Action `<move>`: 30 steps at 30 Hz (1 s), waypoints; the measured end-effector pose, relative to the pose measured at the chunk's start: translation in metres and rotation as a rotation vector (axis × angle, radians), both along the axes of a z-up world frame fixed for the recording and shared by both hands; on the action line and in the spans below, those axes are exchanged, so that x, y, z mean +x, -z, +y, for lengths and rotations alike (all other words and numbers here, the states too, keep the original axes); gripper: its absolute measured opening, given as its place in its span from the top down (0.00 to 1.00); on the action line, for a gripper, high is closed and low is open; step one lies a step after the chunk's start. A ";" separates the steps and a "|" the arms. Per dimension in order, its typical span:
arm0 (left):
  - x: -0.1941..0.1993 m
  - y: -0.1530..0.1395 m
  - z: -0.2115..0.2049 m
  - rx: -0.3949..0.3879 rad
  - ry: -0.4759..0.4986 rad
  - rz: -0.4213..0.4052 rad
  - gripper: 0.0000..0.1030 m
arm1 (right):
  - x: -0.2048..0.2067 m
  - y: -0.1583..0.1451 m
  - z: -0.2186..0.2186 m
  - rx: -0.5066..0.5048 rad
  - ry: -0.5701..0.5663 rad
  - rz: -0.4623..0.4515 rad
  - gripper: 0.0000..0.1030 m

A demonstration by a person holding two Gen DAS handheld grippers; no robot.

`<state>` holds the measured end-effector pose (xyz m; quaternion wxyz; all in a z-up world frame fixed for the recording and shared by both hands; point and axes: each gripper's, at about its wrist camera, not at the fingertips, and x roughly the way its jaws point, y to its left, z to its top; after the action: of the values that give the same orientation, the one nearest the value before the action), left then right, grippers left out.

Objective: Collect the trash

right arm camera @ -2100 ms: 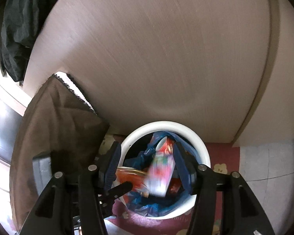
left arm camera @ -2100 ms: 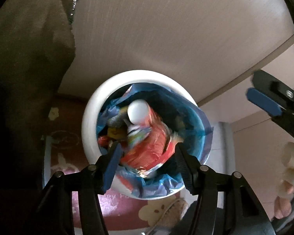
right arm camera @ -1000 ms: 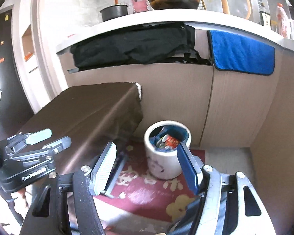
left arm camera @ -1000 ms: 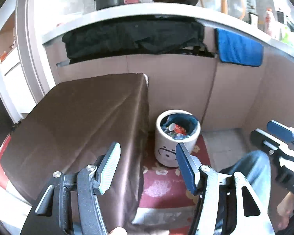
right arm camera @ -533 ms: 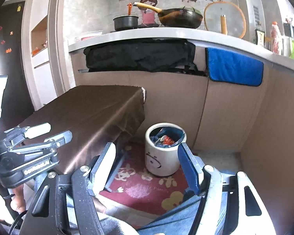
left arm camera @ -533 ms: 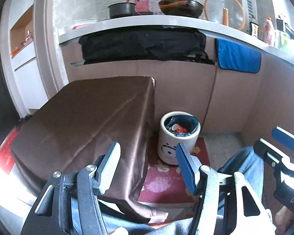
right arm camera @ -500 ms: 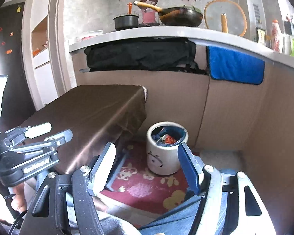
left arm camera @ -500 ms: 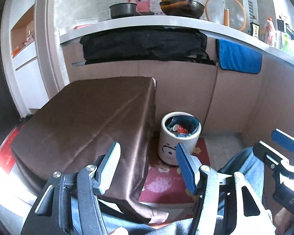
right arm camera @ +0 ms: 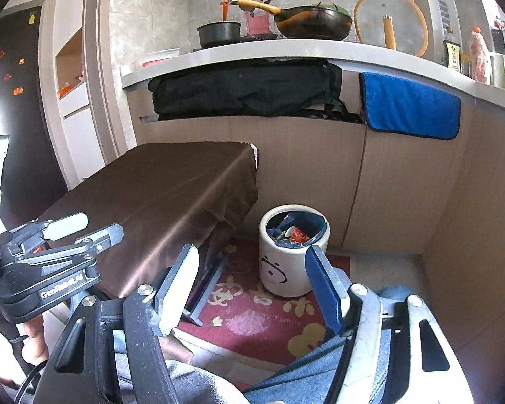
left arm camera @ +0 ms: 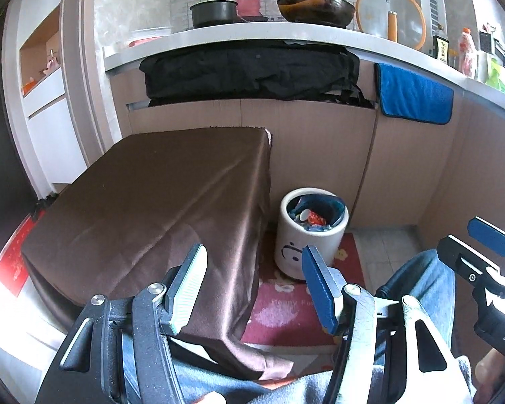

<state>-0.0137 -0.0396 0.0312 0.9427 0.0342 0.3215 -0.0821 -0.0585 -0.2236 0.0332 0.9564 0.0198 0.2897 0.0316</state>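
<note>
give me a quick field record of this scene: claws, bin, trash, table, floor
left claw: open, holding nothing
right claw: open, holding nothing
bin: white, smiley face, blue liner, upright on the floor by the cabinet
trash: red wrapper and other pieces inside the bin
table: brown cloth, nothing on the visible top
floor mat: red with flowers, under the bin
claws to bin: both apart from it

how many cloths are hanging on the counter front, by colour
black cloth: 1
blue towel: 1
total: 2
</note>
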 end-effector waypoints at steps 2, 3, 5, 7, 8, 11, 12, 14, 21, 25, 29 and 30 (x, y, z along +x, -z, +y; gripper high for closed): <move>0.001 0.001 0.000 0.000 -0.002 0.006 0.42 | 0.001 -0.001 0.000 0.000 -0.002 0.001 0.39; 0.001 0.002 0.000 -0.001 -0.003 0.010 0.42 | 0.001 -0.001 0.001 -0.001 -0.002 0.002 0.39; 0.002 0.003 0.000 0.001 -0.004 0.014 0.42 | 0.000 0.000 0.003 0.002 0.001 0.003 0.39; 0.002 0.003 0.000 0.001 -0.003 0.016 0.42 | 0.000 -0.001 0.004 0.005 -0.003 0.008 0.39; 0.002 0.003 0.000 0.002 -0.004 0.016 0.42 | 0.000 -0.001 0.003 0.005 -0.006 0.009 0.39; 0.002 0.003 0.001 0.002 -0.002 0.019 0.42 | 0.002 0.000 0.003 0.001 -0.012 0.014 0.39; 0.002 0.003 -0.001 0.002 -0.004 0.018 0.42 | 0.002 0.001 0.003 0.002 -0.015 0.016 0.39; 0.002 0.004 -0.001 0.004 -0.003 0.021 0.42 | 0.004 0.001 0.001 0.003 -0.019 0.018 0.39; 0.001 0.004 -0.001 0.004 -0.005 0.022 0.42 | 0.004 0.001 0.002 0.004 -0.020 0.021 0.39; 0.000 0.004 -0.001 0.003 -0.004 0.021 0.42 | 0.003 0.004 0.004 0.002 -0.024 0.024 0.39; 0.001 0.004 -0.002 0.004 -0.006 0.021 0.42 | 0.003 0.003 0.007 0.003 -0.018 0.024 0.39; 0.001 0.004 -0.003 0.004 -0.007 0.022 0.42 | 0.003 0.003 0.006 0.003 -0.019 0.024 0.39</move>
<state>-0.0130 -0.0424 0.0272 0.9393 0.0341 0.3322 -0.0785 -0.0555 -0.2176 0.0299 0.9525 0.0189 0.3011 0.0411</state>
